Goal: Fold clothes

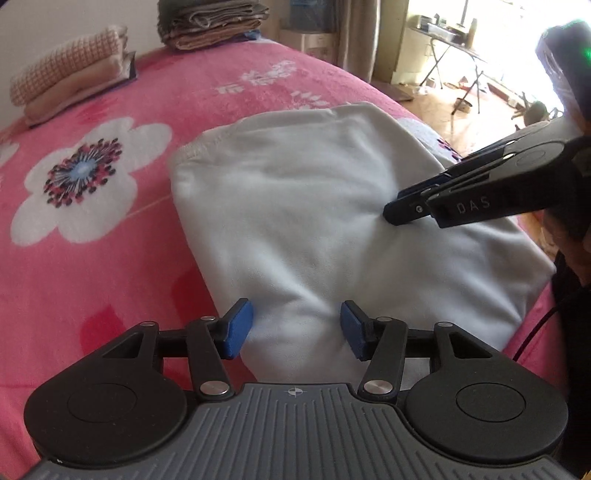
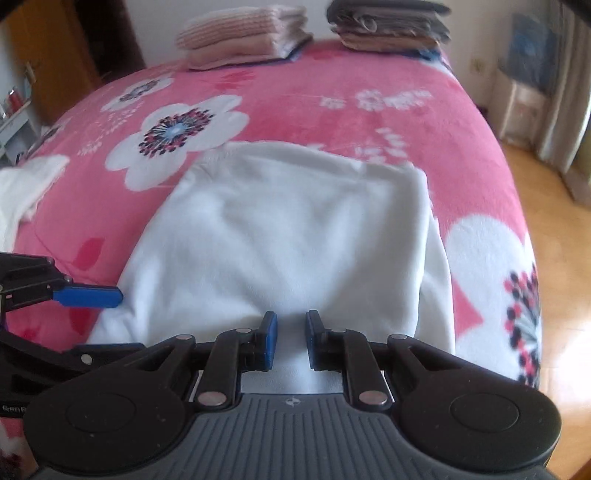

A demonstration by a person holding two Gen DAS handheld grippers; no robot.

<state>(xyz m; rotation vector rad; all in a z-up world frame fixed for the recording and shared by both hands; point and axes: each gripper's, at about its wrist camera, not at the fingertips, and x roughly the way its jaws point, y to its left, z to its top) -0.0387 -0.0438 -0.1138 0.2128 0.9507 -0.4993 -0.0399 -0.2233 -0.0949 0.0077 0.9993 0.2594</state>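
A white garment [image 1: 314, 221] [image 2: 295, 229] lies folded into a rough rectangle on the pink flowered blanket [image 1: 110, 266] [image 2: 332, 110], near the bed's front edge. My left gripper [image 1: 297, 328] hovers open over the garment's near left corner, its blue pads wide apart with only flat cloth beneath. In the right wrist view the left gripper [image 2: 107, 321] comes in from the left edge. My right gripper [image 2: 291, 339] [image 1: 410, 214] has its tips pressed into the garment's right part. Its pads stand close together with cloth between them, and creases run toward the tips.
A folded pink stack [image 1: 70, 70] [image 2: 243, 33] and a folded dark and brown stack [image 1: 210, 22] [image 2: 391, 26] sit at the bed's far side. Another white cloth [image 2: 26, 192] lies at the left. The bed drops to a wooden floor [image 2: 554, 206] on the right.
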